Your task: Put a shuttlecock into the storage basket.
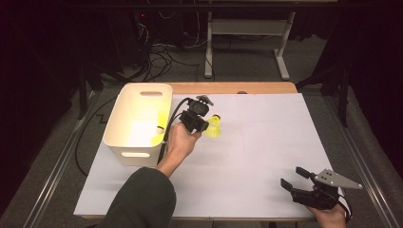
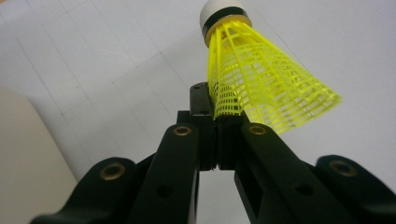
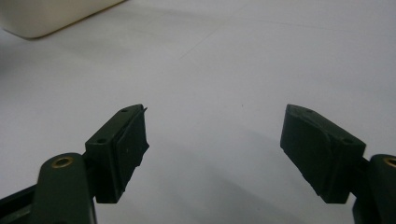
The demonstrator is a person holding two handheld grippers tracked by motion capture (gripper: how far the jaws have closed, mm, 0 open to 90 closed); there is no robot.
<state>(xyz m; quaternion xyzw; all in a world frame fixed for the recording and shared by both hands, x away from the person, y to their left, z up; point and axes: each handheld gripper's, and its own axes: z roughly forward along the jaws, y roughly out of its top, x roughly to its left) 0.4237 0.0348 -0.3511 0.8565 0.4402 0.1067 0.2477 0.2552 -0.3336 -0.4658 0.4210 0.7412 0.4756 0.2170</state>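
At the left stands the white bin (image 1: 138, 124), probably the goal. Just beside it the left claw (image 1: 205, 124) pinches the yellow shuttlecock (image 1: 215, 127) by its skirt, above the counter (image 1: 247, 156). The right claw (image 1: 293, 177) waits wide open, empty.

Your left gripper (image 1: 202, 124) is raised above the table on an outstretched, sleeved forearm, its jaws pinched tight together around what they hold. Your right gripper (image 1: 293, 179) sits low at the near right corner, its jaws standing wide apart and bare.
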